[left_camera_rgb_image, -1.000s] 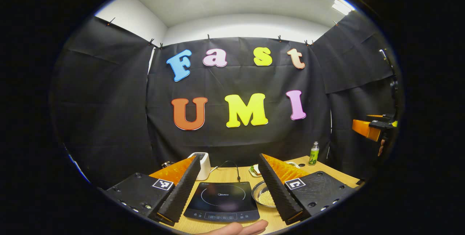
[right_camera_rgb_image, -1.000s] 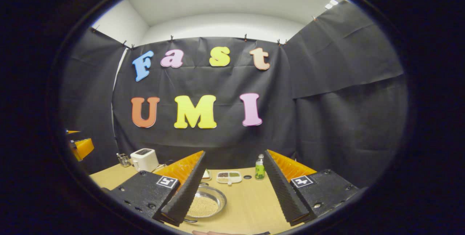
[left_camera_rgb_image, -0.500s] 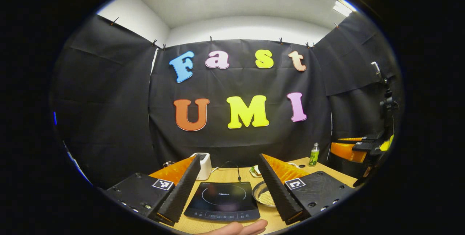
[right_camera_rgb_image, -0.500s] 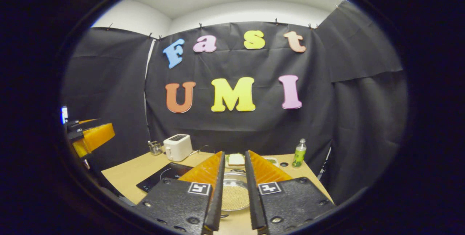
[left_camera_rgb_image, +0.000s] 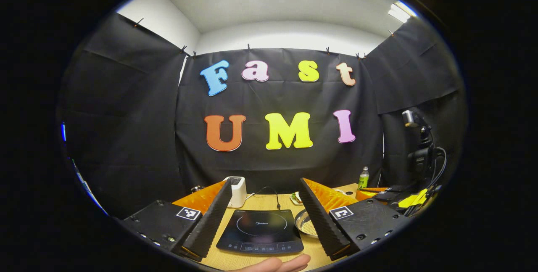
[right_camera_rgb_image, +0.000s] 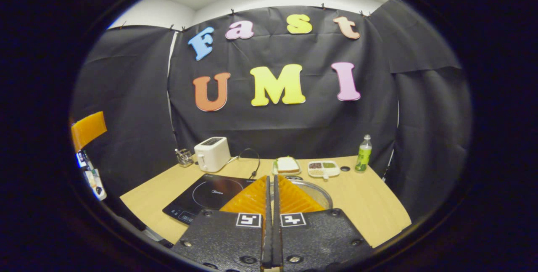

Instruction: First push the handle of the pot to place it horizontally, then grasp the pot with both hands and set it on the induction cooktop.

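A shallow steel pot [right_camera_rgb_image: 316, 194] holding pale grains sits on the wooden table, just right of the black induction cooktop [right_camera_rgb_image: 209, 194]. My right gripper [right_camera_rgb_image: 271, 178] is shut with nothing in it, its fingers pressed together and hovering just in front of the pot; they hide the pot's near side and handle. My left gripper [left_camera_rgb_image: 265, 182] is open and empty, held above the table's near edge with the cooktop [left_camera_rgb_image: 259, 230] between its fingers. The pot [left_camera_rgb_image: 303, 224] peeks out beside its right finger. The right gripper [left_camera_rgb_image: 391, 194] appears low at the right.
A white toaster [right_camera_rgb_image: 212, 158], a small glass holder [right_camera_rgb_image: 184, 157], a sandwich plate [right_camera_rgb_image: 287, 165], a divided snack tray [right_camera_rgb_image: 323, 168] and a green bottle [right_camera_rgb_image: 364, 153] line the table's back. The cooktop's cable [right_camera_rgb_image: 248, 158] runs toward the toaster. A person's fingertip [left_camera_rgb_image: 275, 263] lies at the bottom edge.
The right gripper went from open to shut and dropped down and leftward in front of the pot. The left gripper has barely moved.
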### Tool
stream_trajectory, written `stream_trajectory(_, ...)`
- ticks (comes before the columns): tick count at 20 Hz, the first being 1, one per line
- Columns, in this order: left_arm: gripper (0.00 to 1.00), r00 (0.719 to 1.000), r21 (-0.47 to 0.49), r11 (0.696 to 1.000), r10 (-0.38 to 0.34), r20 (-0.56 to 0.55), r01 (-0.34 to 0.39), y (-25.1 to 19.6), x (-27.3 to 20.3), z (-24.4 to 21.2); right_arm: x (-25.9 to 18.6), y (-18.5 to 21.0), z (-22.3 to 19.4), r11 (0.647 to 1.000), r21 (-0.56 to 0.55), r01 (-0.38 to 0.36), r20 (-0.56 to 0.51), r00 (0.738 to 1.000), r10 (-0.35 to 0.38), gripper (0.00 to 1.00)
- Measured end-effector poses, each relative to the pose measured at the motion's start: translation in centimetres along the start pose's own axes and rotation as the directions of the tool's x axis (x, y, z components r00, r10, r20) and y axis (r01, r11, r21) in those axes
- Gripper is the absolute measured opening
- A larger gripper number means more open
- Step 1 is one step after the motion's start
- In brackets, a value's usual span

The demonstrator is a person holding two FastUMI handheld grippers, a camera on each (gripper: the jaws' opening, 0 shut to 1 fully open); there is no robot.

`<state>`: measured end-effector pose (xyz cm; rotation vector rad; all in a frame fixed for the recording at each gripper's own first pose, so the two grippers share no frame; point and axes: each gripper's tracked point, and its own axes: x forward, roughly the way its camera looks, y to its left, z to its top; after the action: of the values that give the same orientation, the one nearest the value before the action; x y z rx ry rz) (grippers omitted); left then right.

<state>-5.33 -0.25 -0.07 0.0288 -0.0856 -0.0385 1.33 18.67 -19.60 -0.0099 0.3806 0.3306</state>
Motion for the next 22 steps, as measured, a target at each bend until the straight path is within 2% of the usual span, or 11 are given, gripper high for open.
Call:
stream_trajectory(2, 0.95, 1.000, 0.008, 1.000, 0.005, -0.003, -0.005, 0.7, -0.5, 0.0, 0.9, 1.0, -1.5, 1.000, 0.000, -0.010, -0.032, 0.999, 0.010, 0.01)
stream_trajectory(3, 0.95, 1.000, 0.013, 1.000, 0.008, 0.000, -0.008, 0.8, -0.8, 0.0, 1.3, 1.3, -2.3, 1.000, -0.003, -0.009, -0.048, 0.999, 0.009, 0.04)
stream_trajectory(6, 0.95, 1.000, 0.016, 1.000, 0.010, 0.006, -0.010, 1.4, -1.3, 0.0, 2.8, 2.5, -5.2, 1.000, -0.005, -0.015, -0.114, 0.993, 0.014, 0.04)
stream_trajectory(11, 0.95, 1.000, 0.013, 1.000, 0.013, -0.002, -0.013, 2.0, -1.7, -0.4, 5.0, 4.7, -10.7, 0.999, -0.009, -0.045, -0.256, 0.966, 0.041, 0.04)
stream_trajectory(13, 0.95, 1.000, 0.014, 1.000, 0.013, 0.004, -0.013, 2.3, -1.9, -0.2, 5.7, 5.0, -12.2, 0.999, -0.006, -0.043, -0.291, 0.956, 0.039, 0.01)
stream_trajectory(16, 0.95, 1.000, 0.005, 1.000, 0.022, 0.004, -0.022, 3.0, -2.2, -0.4, 6.0, 5.2, -13.5, 0.999, 0.021, -0.045, -0.309, 0.950, 0.050, 0.04)
stream_trajectory(18, 0.95, 1.000, 0.007, 1.000, 0.024, 0.005, -0.024, 3.2, -2.3, -0.5, 6.3, 5.0, -15.0, 0.999, 0.037, -0.039, -0.333, 0.942, 0.049, 0.00)
stream_trajectory(20, 0.95, 0.999, 0.009, 0.999, 0.035, 0.004, -0.035, 3.5, -2.3, -0.5, 6.4, 4.9, -16.4, 0.998, 0.042, -0.037, -0.363, 0.930, 0.050, 0.04)
stream_trajectory(22, 0.95, 0.999, -0.004, 0.999, 0.037, 0.006, -0.037, 3.3, -2.5, -0.4, 6.6, 4.8, -17.8, 0.999, 0.042, -0.033, -0.386, 0.921, 0.047, 0.01)
